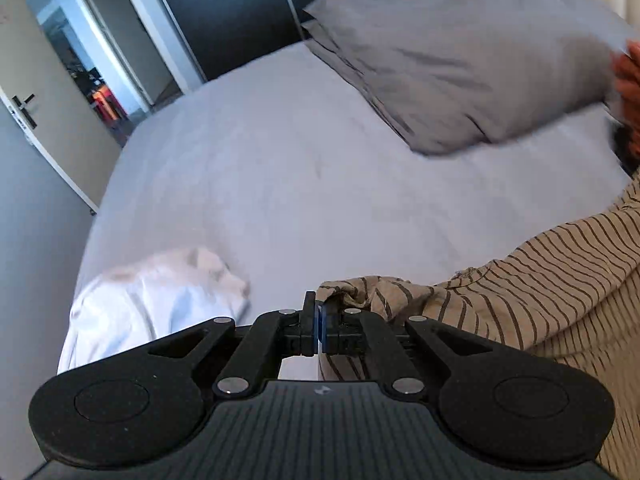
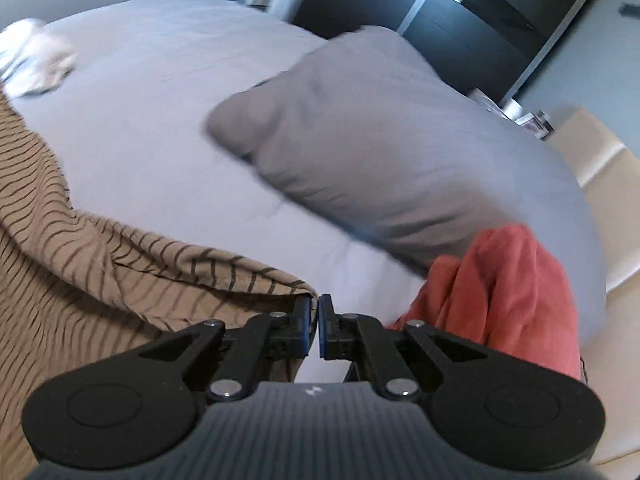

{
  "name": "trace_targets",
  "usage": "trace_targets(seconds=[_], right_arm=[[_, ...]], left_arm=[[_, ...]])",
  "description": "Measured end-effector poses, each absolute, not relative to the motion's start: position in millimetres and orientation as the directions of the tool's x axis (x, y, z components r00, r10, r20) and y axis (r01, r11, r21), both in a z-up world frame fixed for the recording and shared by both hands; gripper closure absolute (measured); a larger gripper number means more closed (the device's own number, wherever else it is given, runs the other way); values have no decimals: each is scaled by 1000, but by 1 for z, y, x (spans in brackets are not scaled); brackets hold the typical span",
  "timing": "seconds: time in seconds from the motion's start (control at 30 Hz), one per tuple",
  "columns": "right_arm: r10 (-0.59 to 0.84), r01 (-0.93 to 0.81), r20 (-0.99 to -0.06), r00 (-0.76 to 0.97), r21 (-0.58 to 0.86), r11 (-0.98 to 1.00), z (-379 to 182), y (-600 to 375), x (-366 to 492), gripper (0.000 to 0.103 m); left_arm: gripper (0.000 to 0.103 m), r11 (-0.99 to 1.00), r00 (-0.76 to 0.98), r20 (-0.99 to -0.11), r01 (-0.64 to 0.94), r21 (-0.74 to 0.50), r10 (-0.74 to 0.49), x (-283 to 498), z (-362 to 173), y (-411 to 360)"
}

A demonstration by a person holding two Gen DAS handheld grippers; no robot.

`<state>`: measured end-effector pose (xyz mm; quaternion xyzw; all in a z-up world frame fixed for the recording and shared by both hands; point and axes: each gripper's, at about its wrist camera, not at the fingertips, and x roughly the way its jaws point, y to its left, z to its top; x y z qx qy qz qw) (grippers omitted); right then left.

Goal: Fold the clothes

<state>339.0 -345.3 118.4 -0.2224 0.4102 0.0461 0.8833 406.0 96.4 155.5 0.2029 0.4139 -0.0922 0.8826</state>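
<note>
Striped shirt (image 1: 540,280): one edge is clamped in the left gripper (image 1: 319,320), the jaws together on the fabric. Right gripper (image 2: 317,320) pinches another edge of the shirt, cloth bunched at its 10 o'clock. The shirt hangs between them over the bed (image 1: 280,168). White garment (image 1: 160,296) at 9 o'clock of the left gripper. Red garment (image 2: 500,292) at 2 o'clock of the right. Grey pillow (image 2: 380,160) at 12 o'clock.
</note>
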Motion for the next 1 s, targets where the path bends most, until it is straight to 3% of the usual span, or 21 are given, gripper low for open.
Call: trace_targets(seconds=[0.2,0.5,0.6,0.63,0.67,0.7,0.73,0.87,1.0], right_arm=[[-216,-70,-708,672,-352,933,88,-367,437,100],[-341,38,-744,574,-393,919,-22,-377,517,99],[-343,51,-768,541,-377,925,-49,-383,522,97],[-338,51,-776,533,-369,928,-55,-384,522,94],[-331,49,-780,531,-362,931,-58,-385,521,80],[-332,53,-777,534,-361,931,-57,-387,520,68],[-327,65,-768,550,-351,934,-52,-390,517,49],[-289,73,-761,581,-305,950,-34,-394,506,47],[-233,45,-780,581,-254,966,-20,-391,492,47]], left_arm=[[103,924,683,-727,225,310,77,508,121,80],[102,952,622,-777,167,257,100,591,7,58],[83,968,601,-794,136,211,88,598,-22,62],[71,972,597,-797,124,198,86,599,-28,65],[59,976,595,-799,112,187,85,599,-34,67],[55,980,606,-791,96,176,83,599,-35,71],[51,985,620,-780,71,158,80,600,-33,75],[46,999,652,-758,6,38,25,593,-14,97],[42,997,663,-748,48,60,13,573,7,108]])
